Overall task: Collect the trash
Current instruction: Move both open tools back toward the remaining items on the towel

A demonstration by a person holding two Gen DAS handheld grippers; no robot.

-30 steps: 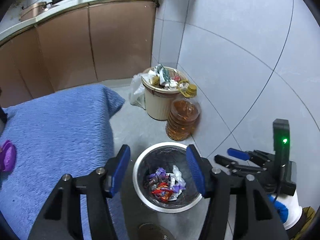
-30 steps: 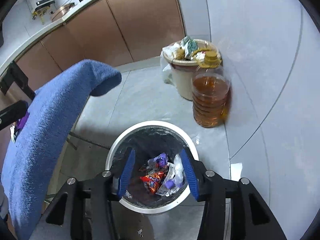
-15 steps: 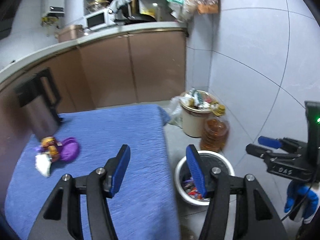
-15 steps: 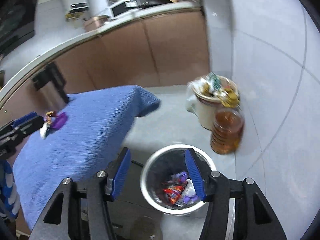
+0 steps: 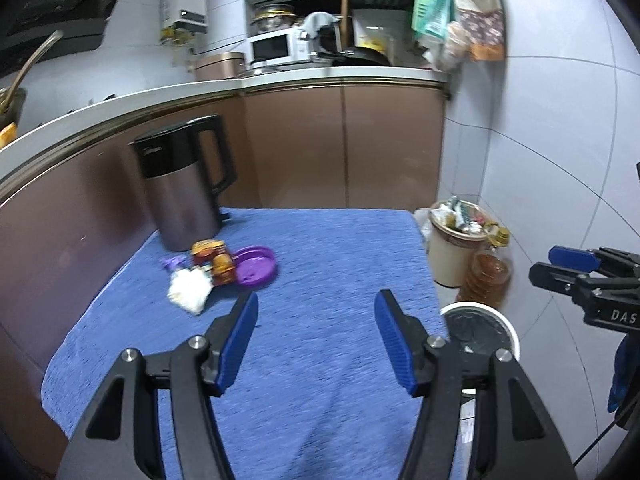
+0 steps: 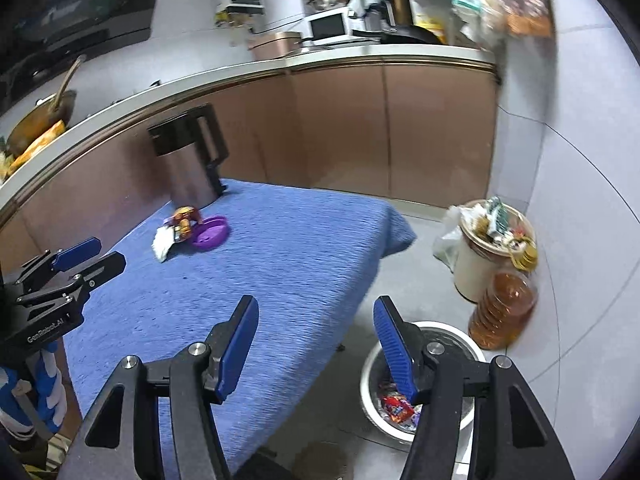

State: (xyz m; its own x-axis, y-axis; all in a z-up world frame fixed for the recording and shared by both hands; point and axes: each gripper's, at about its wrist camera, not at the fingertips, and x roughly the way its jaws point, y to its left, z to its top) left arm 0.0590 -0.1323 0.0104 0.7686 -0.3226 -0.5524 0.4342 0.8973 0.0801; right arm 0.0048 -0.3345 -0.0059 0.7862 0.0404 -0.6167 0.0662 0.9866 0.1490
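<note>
L wrist view: left gripper (image 5: 316,322) open, nothing between the blue pads, hanging over the blue cloth (image 5: 320,264) on the table. Trash pile (image 5: 204,270) sits far-left on the cloth, just in front of the dark electric kettle (image 5: 182,184): white crumpled paper (image 5: 188,290), orange snack wrappers (image 5: 214,260), small purple scrap; a purple lid (image 5: 256,266) touches the wrappers on their right. Metal trash bin (image 5: 490,326) on the floor off the cloth's right edge, mostly hidden by the finger. Right gripper (image 5: 568,268) shows at the right edge, above the bin side.

R wrist view: right gripper (image 6: 316,322) open and empty; its jaws have just been widening, nothing between them. Bin (image 6: 374,364) is below the right finger, w/ wrappers inside (some trash already collected). Pile (image 6: 176,228) well apart, far side of the cloth by the kettle. Left gripper (image 6: 76,264) at the left edge. Full cream bin (image 6: 486,256) and oil bottle (image 6: 502,312) stand by the wall.

Step, judged: between drops, heading for the next pick. Next move calls for reaching fwd-left over the cloth, dropping to the pile and closing on one piece w/o bumping kettle or lid.

Orientation: paper's long axis looks to run roughly from the kettle toward the cameras, narrower end nearest (blurry, approx.). Wrappers too small to tell.
</note>
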